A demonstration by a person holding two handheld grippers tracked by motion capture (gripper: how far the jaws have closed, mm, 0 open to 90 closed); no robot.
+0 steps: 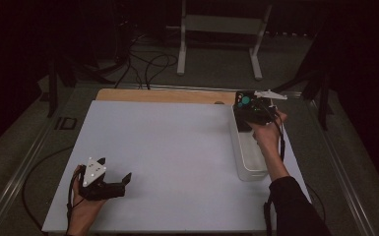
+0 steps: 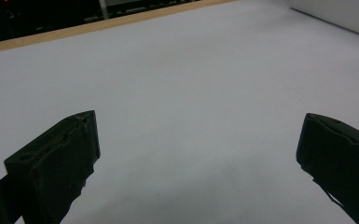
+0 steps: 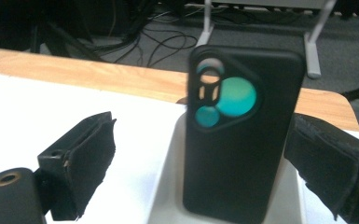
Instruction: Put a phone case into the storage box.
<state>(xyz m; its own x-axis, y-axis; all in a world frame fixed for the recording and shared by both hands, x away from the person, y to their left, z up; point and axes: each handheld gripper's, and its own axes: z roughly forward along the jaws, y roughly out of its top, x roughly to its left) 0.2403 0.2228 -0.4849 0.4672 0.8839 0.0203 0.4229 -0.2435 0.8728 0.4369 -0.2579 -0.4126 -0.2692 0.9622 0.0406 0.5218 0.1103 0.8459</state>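
A black phone case (image 3: 242, 163) with teal round camera cut-outs stands upright between the jaws of my right gripper (image 3: 204, 119). It stands close against the right jaw, and a wide gap separates it from the left jaw. The case looks slightly blurred. It is over the far end of a clear plastic tray (image 1: 251, 172), whose pale wall (image 3: 168, 186) shows beneath it. From above, my right gripper (image 1: 246, 105) hovers at that far end with the teal spot visible. My left gripper (image 1: 115, 169) rests open near the front left of the white board (image 1: 177, 162), with nothing between its fingers (image 2: 56, 158).
A wooden table edge (image 1: 162, 96) runs along the far side of the white board. Beyond it are cables (image 1: 147, 64) on the floor and a white metal stand (image 1: 216, 24). The surroundings are dark.
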